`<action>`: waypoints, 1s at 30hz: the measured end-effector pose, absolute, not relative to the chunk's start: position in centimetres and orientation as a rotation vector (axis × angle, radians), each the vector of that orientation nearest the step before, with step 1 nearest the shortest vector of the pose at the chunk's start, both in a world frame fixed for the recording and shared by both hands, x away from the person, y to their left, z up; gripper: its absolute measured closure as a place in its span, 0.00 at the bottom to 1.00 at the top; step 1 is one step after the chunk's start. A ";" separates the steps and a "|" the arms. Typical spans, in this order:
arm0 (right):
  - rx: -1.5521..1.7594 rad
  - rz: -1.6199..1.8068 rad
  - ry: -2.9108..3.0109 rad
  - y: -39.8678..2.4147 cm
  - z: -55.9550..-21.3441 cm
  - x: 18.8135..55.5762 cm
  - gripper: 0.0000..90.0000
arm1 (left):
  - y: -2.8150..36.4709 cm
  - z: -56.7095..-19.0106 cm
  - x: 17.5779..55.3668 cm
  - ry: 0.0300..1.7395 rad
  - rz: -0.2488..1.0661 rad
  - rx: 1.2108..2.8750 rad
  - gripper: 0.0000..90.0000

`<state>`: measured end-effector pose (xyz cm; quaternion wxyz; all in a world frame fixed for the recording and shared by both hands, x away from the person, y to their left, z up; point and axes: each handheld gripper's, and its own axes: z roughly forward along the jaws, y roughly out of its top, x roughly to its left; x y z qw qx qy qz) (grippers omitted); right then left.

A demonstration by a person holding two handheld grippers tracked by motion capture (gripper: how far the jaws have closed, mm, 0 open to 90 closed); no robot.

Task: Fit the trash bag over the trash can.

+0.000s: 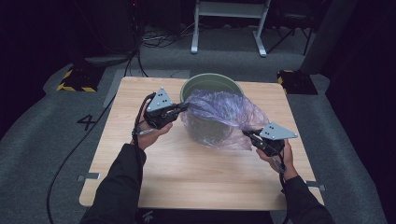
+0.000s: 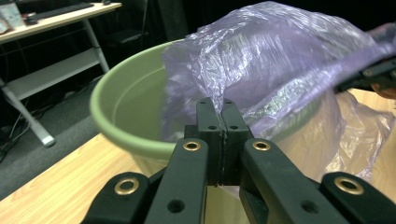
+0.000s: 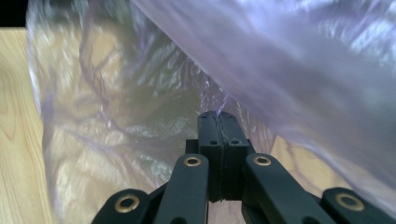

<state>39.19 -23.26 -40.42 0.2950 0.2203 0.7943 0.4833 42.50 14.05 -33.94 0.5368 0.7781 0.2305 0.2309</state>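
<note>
Work in hand: lining the green basin [image 1: 212,83] with the thin purple plastic bag [image 1: 219,109], by the look of it; the film is spread across the basin's mouth and not yet tucked around the rim.
Landmark: the basin stands on the wooden table [image 1: 187,172], toward its far edge.
Bag: draped over the basin's near side, stretched between the two grippers, with loose film hanging down the basin's front wall on the right.
Left gripper [image 1: 183,107]: at the basin's left rim, jaws pressed together on a pinch of the bag's edge; the left gripper view shows the film rising straight out of the closed jaws.
Right gripper [image 1: 247,133]: in front of the basin and to its right, lower than the rim, jaws clamped on the bag's film; the right gripper view shows the plastic gathered at the closed tips.
Doing it well: judging from this, lift both pinches above the rim together, draw them apart only until the mouth of the bag is wider than the basin, then carry the edge over the far rim.
Care: the film is thin and likely to tear or slip if tugged unevenly; an even pull should keep the light basin from sliding.
</note>
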 end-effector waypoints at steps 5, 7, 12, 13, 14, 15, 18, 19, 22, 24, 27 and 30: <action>0.561 1.270 2.162 -23.1 -41.2 39.2 0.85 | 14.6 -34.1 42.9 0.576 0.541 1.827 0.99; 0.540 1.286 2.144 -23.1 -41.0 38.5 0.66 | 14.7 -34.1 43.0 0.580 0.548 1.824 0.99; 0.460 1.281 2.152 -23.8 -40.0 36.4 0.61 | 15.0 -34.0 43.1 0.595 0.562 1.820 0.99; 0.451 1.288 2.144 -24.0 -39.7 36.0 0.61 | 15.1 -34.0 43.1 0.601 0.565 1.818 0.99; 0.442 1.301 2.132 -24.3 -39.4 35.7 0.61 | 15.2 -33.9 43.2 0.606 0.565 1.817 0.99; 0.440 1.316 2.118 -24.6 -39.1 35.3 0.60 | 15.3 -33.9 43.2 0.607 0.569 1.816 0.99; 0.406 1.367 2.069 -25.4 -38.0 34.3 0.56 | 15.5 -33.9 43.4 0.615 0.564 1.804 0.99; 0.388 1.382 2.056 -25.5 -37.6 34.0 0.55 | 15.5 -34.0 43.5 0.619 0.567 1.804 0.99; 0.338 1.423 2.004 -25.7 -36.8 33.6 0.51 | 15.5 -34.0 43.7 0.625 0.567 1.801 0.99; 0.332 1.440 1.947 -25.9 -36.3 33.6 0.50 | 15.6 -34.0 43.8 0.632 0.563 1.794 0.99; 0.309 1.448 1.881 -26.1 -35.9 33.2 0.51 | 15.7 -33.9 44.0 0.636 0.567 1.792 0.99; 0.300 1.425 1.815 -26.0 -35.5 33.1 0.52 | 15.8 -33.7 44.2 0.644 0.564 1.784 0.98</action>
